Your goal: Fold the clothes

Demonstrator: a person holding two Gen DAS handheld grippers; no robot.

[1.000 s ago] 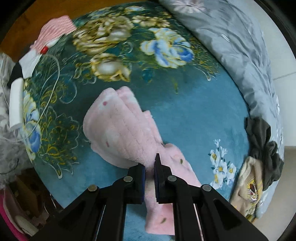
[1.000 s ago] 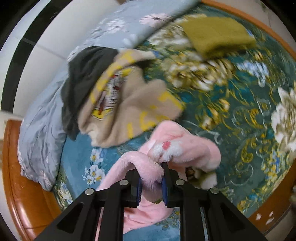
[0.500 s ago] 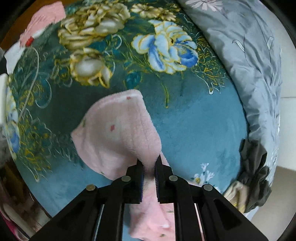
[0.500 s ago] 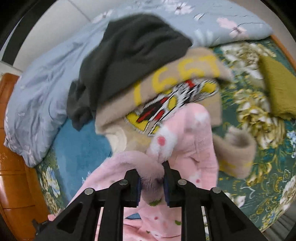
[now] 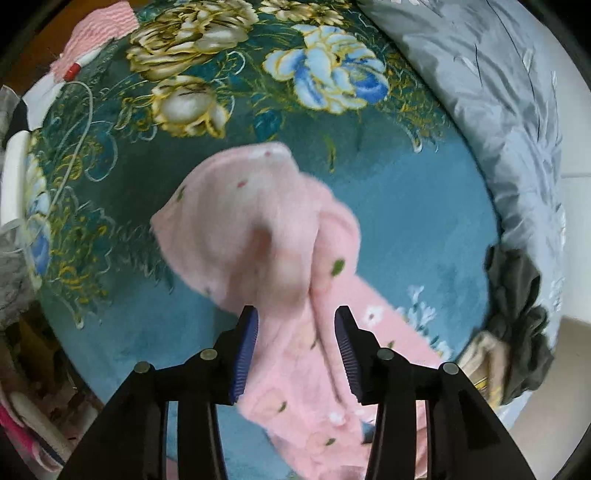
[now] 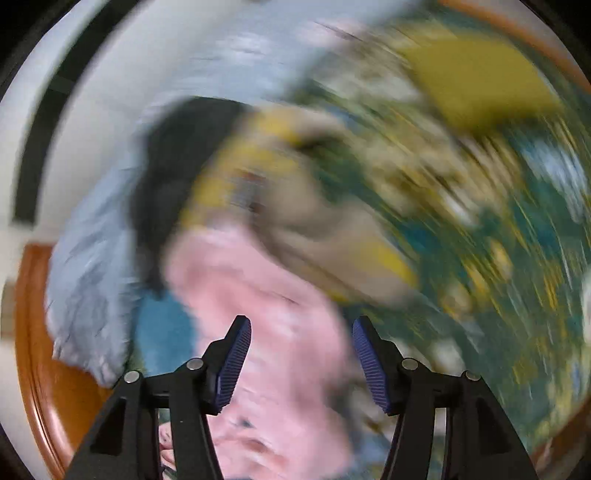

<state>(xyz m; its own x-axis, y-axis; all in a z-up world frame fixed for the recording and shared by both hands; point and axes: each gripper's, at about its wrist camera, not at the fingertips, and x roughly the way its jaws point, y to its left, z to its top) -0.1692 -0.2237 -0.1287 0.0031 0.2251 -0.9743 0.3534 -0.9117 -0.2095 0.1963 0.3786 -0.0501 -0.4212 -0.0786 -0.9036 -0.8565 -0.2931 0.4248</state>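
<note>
Left wrist view: 1 pink fleece (image 5: 258, 229) in a loose heap on the teal floral blanket (image 5: 406, 206), its long part trailing near and right, under the tool. 1 grey quilt (image 5: 498, 110) along the far-right edge. 1 dark garment (image 5: 517, 291) w/ 1 beige garment (image 5: 484, 354) just below it, both at the right edge, well apart from the fleece. 1 pink striped cloth (image 5: 99, 29) far left, a white cord (image 5: 74, 155) curling near it. Left gripper (image 5: 295, 350): jaws have just been opening, now apart; fleece lies between the pads but neither pad presses it, so nothing held.

Right wrist view: heavy blur. 1 pink fleece (image 6: 266, 314) near centre, running down between the jaws. Beyond it 1 beige garment w/ yellow marks (image 6: 314, 221), touching or overlapping the fleece's far edge; can't tell which. 1 dark garment (image 6: 173, 177) to its left, 1 olive cloth (image 6: 476, 77) far right, grey quilt (image 6: 96, 258) on the left, wood frame (image 6: 37, 332) at the near-left edge. Right gripper (image 6: 301, 354): jaws have just been opening, now wide apart, pads clear of the fleece below; no grip.
</note>
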